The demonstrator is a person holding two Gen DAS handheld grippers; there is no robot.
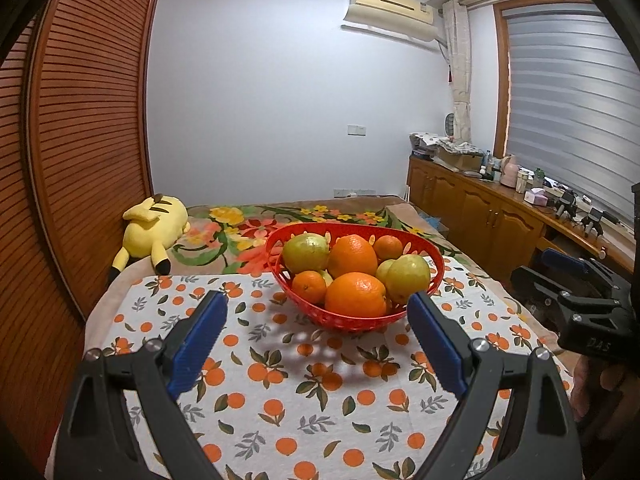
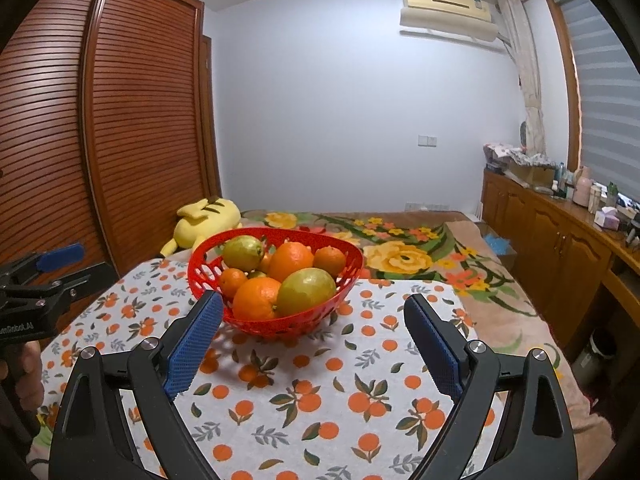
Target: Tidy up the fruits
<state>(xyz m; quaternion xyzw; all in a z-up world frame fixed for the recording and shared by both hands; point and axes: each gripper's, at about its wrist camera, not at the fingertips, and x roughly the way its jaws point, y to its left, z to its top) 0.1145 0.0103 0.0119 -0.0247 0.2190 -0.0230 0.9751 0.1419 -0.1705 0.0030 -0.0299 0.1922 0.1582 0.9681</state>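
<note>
A red perforated basket stands on an orange-print cloth. It holds several fruits: large oranges, small tangerines and green-yellow guavas. My left gripper hangs open just short of the basket's near side, nothing between its blue pads. My right gripper is open too, its left fingertip close beside the basket's front wall. Each gripper shows at the edge of the other's view, the right gripper and the left gripper.
The cloth lies on a bed with a floral blanket. A yellow plush toy lies at the back left by a slatted wooden wardrobe. A cluttered wooden cabinet runs along the right.
</note>
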